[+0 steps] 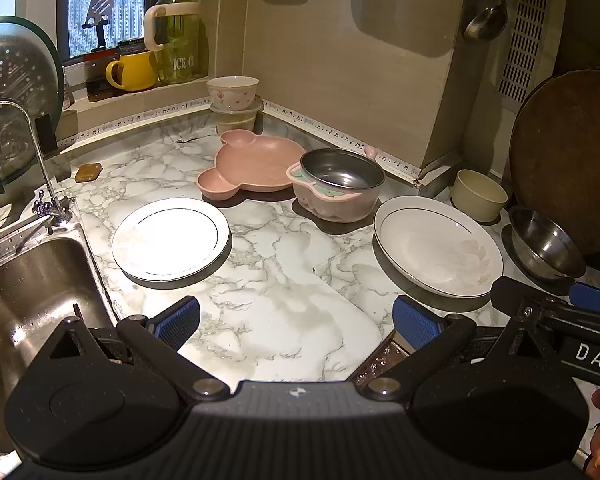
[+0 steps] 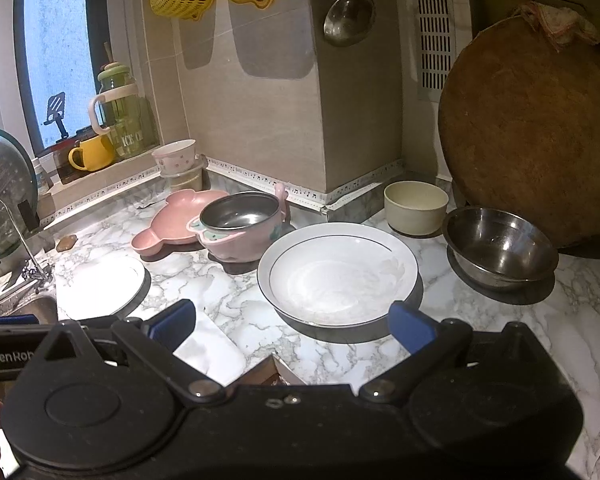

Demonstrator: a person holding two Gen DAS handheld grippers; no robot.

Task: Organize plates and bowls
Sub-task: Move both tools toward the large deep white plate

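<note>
From my left claw [image 1: 296, 320], whose fingers are spread wide and hold nothing, I look down on the marble counter [image 1: 276, 312]. The sink [image 1: 32, 292] lies at the near left, and a flat white plate [image 1: 171, 239] sits just beside it, lit bright. Far behind it the pink bear-shaped divided plate [image 1: 252, 166] lies empty, with the pink-cased steel bowl [image 1: 338, 186] touching its right edge; that bowl is empty too. In the far corner a stack of bowls [image 1: 233, 102] stands against the wall, probably the place where like pieces are meant to gather. To the right the deep white plate [image 1: 436, 245] is nearest my other claw, whose tip enters at the right edge.

From my right claw [image 2: 292, 322], also spread and empty, the deep white plate [image 2: 338, 274] lies just beyond my fingertips and looks empty. Right of it the steel bowl [image 2: 500, 248] sits below the leaning round board [image 2: 536, 136], and the cream cup [image 2: 416, 208] stands behind. Both are empty. I judge the deep plate my first pick.
</note>
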